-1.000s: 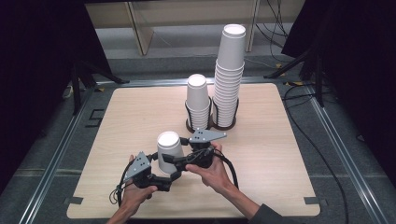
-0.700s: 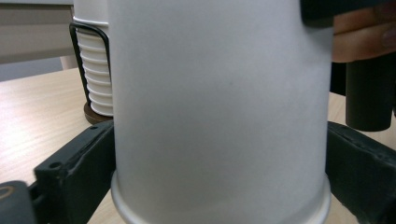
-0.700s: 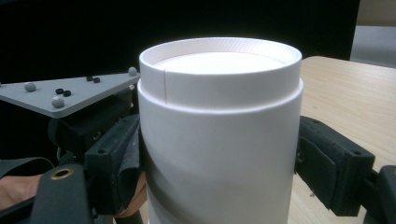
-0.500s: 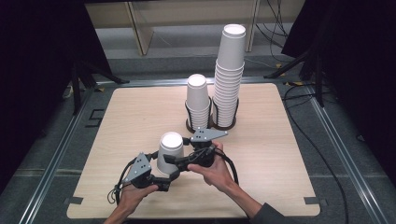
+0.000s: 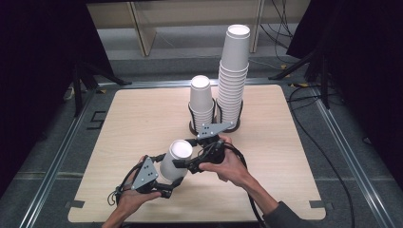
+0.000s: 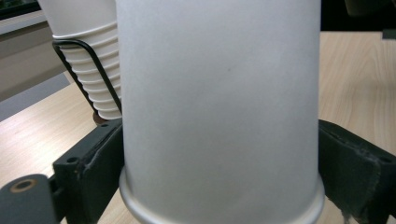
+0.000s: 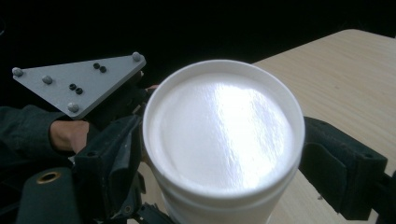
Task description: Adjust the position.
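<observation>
The fingers of the left gripper (image 5: 167,176) have just been closing, and in the left gripper view both black fingers (image 6: 91,161) press against the wall of an upside-down white paper cup (image 6: 219,107), one on each side near its rolled rim, so the cup is clamped between them. The fingers of the right gripper (image 5: 187,154) stand at the cup's upper part: in the right gripper view one black finger (image 7: 112,158) lies against the cup's side just under its closed bottom (image 7: 223,128), and the other flanks the far side; both seem to touch the wall, so this gripper looks closed on the cup too, though the contact on the far side is hard to judge.

From the high view the cup (image 5: 175,159) sits tilted above the front part of the counter (image 5: 142,114), its closed bottom facing up and toward the camera, held between the two grippers. The left hand (image 5: 130,197) holds its gripper low at the cup's rim end, and the right hand (image 5: 228,166) holds the other at the bottom end.

Farther back on the counter a black wire rack (image 5: 216,121) holds two stacks of upside-down cups: a short stack (image 5: 201,102) and, touching it on the right, a tall stack (image 5: 233,71). The left gripper view shows part of a stack (image 6: 86,60) in the rack's wire (image 6: 88,70) behind the held cup.
</observation>
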The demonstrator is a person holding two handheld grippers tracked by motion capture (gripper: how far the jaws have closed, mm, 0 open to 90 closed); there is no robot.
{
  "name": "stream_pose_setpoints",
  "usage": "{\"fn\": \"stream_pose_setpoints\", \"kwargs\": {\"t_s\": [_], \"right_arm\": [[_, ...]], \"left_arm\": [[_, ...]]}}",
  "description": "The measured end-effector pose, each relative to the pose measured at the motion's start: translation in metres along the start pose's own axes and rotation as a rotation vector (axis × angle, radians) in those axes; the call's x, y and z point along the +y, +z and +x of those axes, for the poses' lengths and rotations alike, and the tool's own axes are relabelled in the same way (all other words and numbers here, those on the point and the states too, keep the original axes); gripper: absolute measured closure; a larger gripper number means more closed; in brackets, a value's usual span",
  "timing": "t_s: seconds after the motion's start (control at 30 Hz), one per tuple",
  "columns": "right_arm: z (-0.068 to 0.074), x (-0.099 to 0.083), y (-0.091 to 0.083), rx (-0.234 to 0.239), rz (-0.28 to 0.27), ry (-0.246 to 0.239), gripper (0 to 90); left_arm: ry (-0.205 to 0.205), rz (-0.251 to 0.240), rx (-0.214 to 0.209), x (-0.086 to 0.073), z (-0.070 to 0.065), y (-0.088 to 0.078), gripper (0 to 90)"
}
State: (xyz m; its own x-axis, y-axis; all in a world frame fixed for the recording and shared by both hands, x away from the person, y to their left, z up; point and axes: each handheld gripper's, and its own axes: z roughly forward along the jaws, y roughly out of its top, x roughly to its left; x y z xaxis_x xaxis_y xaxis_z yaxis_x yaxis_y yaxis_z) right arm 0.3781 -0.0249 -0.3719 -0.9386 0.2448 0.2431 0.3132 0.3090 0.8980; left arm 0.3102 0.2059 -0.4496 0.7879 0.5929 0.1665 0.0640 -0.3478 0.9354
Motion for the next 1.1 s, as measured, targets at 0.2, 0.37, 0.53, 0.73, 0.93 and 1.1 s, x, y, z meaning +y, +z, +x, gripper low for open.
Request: {"fn": "stream_pose_setpoints", "kwargs": {"t_s": [0.2,0.37,0.53,0.73,0.93,1.1], "right_arm": [[0.001,0.000,0.002,0.005,0.058,-0.006,16.9],[0.002,-0.002,0.005,0.021,0.105,0.017,17.2],[0.001,-0.004,0.007,0.020,0.131,0.001,21.3],[0.000,-0.003,0.005,0.027,0.131,0.005,23.7],[0.002,0.001,0.001,0.029,0.100,0.026,24.3],[-0.002,0.005,-0.007,0.050,0.022,0.052,24.5]], "left_arm": [[0.033,0.035,-0.019,0.001,-0.004,0.001,8.6],[0.050,0.064,-0.046,0.001,-0.005,0.002,8.7],[0.064,0.089,-0.056,0.001,-0.005,0.001,8.7],[0.066,0.066,-0.054,-0.001,-0.005,0.001,5.4],[0.002,-0.023,-0.050,-0.003,-0.004,0.001,1.9],[-0.086,-0.111,-0.048,-0.004,0.001,-0.001,1.4]]}}
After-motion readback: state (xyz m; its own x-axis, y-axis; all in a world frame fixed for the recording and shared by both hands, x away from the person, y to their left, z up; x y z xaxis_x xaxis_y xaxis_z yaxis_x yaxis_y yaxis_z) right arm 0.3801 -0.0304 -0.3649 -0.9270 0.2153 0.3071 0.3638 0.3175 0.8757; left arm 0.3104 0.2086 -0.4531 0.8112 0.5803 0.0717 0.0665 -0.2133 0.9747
